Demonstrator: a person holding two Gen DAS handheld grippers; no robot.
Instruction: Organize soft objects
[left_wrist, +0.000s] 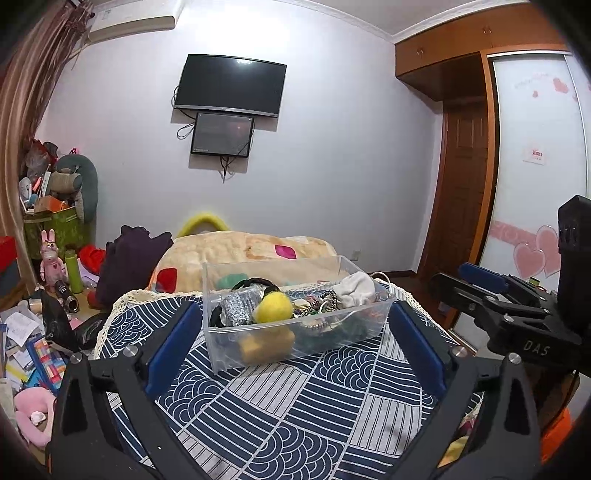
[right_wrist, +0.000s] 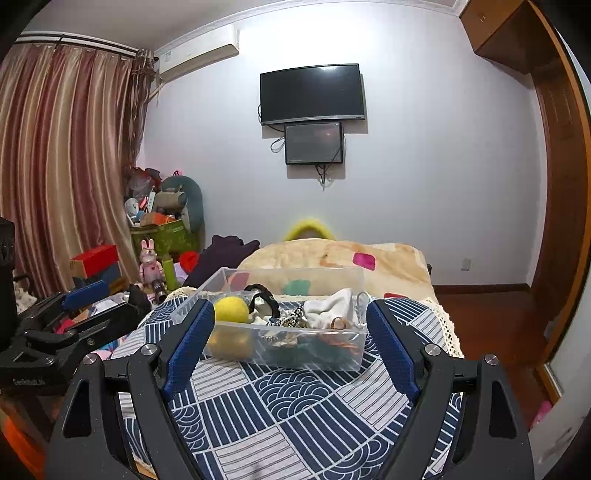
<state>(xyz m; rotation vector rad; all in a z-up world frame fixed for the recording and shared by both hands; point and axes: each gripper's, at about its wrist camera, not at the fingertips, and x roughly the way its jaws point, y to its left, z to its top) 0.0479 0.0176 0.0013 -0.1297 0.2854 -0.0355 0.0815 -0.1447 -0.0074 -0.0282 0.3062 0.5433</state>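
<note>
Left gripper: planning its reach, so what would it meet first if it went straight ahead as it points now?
Probably the near wall of the clear plastic bin, centred between the open left gripper's fingers on the patterned cloth. Depth is uncertain.

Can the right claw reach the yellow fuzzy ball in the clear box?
Probably yes. The right claw is open and the yellow ball sits on top, at the box's left end, uncovered.

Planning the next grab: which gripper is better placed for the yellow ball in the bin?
Left, probably. The yellow ball sits in the clear bin at its left end, near the open left gripper; the right gripper frames the other end.
</note>
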